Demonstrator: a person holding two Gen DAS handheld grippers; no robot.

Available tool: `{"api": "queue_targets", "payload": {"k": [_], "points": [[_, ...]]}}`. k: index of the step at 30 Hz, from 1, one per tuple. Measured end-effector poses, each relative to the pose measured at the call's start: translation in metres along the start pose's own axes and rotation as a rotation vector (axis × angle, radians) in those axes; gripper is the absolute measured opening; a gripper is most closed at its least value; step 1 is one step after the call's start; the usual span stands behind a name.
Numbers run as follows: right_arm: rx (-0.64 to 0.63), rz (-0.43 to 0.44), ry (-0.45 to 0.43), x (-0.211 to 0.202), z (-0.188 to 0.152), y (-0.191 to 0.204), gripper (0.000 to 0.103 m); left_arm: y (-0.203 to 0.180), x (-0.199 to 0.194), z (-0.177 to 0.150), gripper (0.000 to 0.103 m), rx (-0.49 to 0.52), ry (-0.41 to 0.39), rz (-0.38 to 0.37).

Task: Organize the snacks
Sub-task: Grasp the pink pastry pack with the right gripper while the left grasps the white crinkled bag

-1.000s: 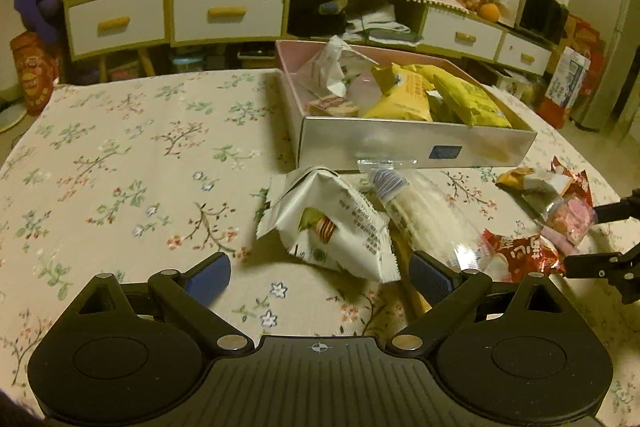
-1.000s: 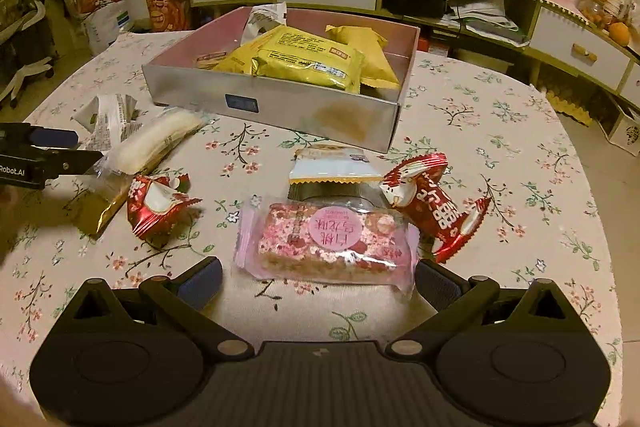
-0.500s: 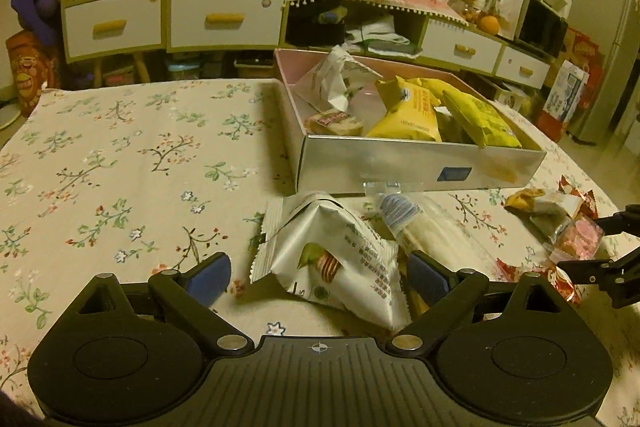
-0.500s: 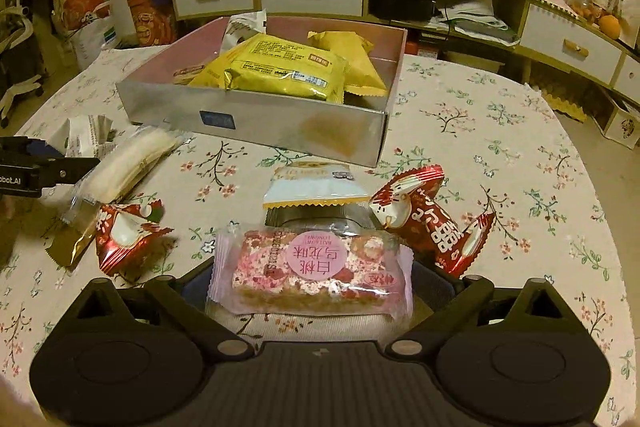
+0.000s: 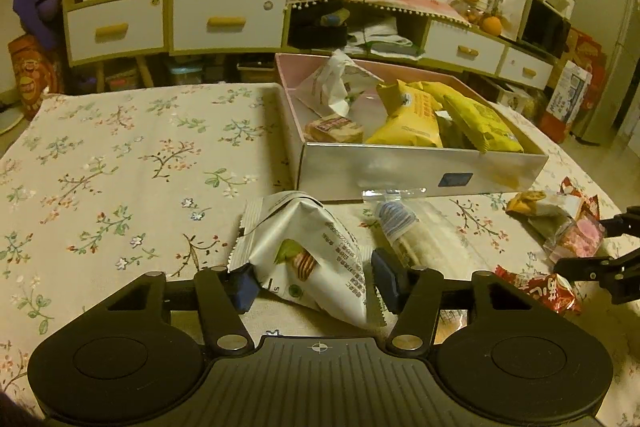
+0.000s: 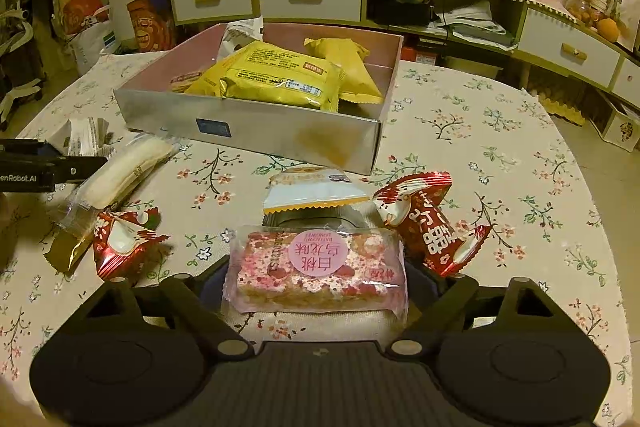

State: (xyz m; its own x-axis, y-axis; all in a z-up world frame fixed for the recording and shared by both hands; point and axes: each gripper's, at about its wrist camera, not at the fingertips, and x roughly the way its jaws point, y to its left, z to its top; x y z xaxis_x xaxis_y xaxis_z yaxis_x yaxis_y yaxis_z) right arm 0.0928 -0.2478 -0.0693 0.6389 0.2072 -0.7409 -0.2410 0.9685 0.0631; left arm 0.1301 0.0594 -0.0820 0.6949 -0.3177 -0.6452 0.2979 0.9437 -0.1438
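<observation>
My left gripper (image 5: 314, 283) has its jaws around a white snack bag (image 5: 308, 255) lying on the flowered tablecloth, with both blue pads (image 5: 244, 287) at its sides. My right gripper (image 6: 316, 283) has its jaws around a pink snack bar packet (image 6: 316, 269); its fingertips are hidden behind the packet. The silver box (image 5: 420, 173) with a pink inside holds yellow packets (image 5: 476, 125) and a white bag (image 5: 332, 83). It shows in the right wrist view (image 6: 256, 129) too.
A clear-wrapped pale roll (image 5: 416, 239), red wrappers (image 6: 432, 223) (image 6: 120, 241) and a white-and-yellow packet (image 6: 316, 189) lie on the table in front of the box. Cabinets with drawers (image 5: 228, 21) stand behind the table.
Both grippers moved forward over their snacks and the jaws narrowed: the left around the white bag, the right around the pink packet.
</observation>
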Motion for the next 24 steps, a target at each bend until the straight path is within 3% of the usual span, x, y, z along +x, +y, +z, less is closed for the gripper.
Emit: {"api": "queue_targets", "payload": {"k": [3, 10, 24], "points": [[-0.004, -0.001, -0.002, -0.002, 0.001, 0.000, 0.051, 0.001, -0.001, 0.000, 0.054, 0.001, -0.003, 0.009], [0.007, 0.006, -0.011, -0.006, 0.003, -0.003, 0.047, 0.002, -0.002, 0.001, 0.054, -0.003, 0.001, 0.019], [0.034, 0.007, -0.047, -0.025, 0.006, -0.007, 0.046, -0.002, -0.011, 0.006, 0.052, -0.006, 0.007, 0.011]]}}
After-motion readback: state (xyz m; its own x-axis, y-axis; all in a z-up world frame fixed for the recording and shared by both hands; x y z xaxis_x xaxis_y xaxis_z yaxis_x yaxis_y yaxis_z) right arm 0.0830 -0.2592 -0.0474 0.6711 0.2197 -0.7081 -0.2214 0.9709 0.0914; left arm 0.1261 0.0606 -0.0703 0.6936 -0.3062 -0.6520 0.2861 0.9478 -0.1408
